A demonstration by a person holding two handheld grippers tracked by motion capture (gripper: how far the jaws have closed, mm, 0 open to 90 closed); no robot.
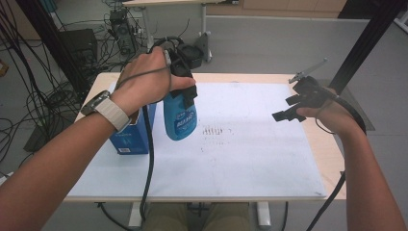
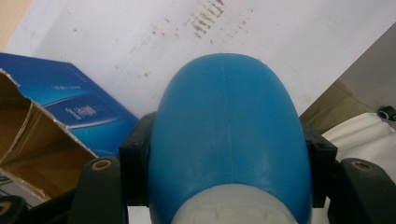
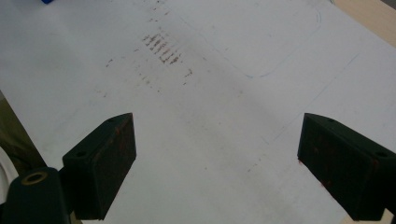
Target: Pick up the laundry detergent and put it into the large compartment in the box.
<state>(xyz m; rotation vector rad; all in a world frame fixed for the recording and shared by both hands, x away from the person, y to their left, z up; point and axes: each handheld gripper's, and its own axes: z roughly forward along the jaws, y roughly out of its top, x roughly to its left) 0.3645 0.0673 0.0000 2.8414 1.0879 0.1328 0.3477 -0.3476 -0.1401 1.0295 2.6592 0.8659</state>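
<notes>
White sheeting covers the table (image 1: 250, 159) I'm working over, scuffed with a patch of brownish marks (image 1: 215, 131) near its middle. Nearest me, my forearms come in from the bottom edge, a watch (image 1: 103, 108) on the left wrist. My left gripper (image 1: 185, 84) is clamped on a blue bottle (image 1: 179, 118), its jaws pressing both flanks just below the pale cap; in the left gripper view the bottle (image 2: 224, 140) hangs base-down above the sheet, clear of the surface. Just beside it, to my left, stands an open blue carton (image 1: 131, 134) with torn cardboard flaps. My right gripper (image 1: 293, 108) hovers over the right side of the table with its jaws spread wide and nothing between them. Beyond the table lie floor cables and equipment.

I judge I'm carrying the bottle either toward or away from that carton. To do it well, I'd hold the squeeze steady, since the rounded plastic could slip, keep the bottle upright, and steer its base clear of the carton flaps.
</notes>
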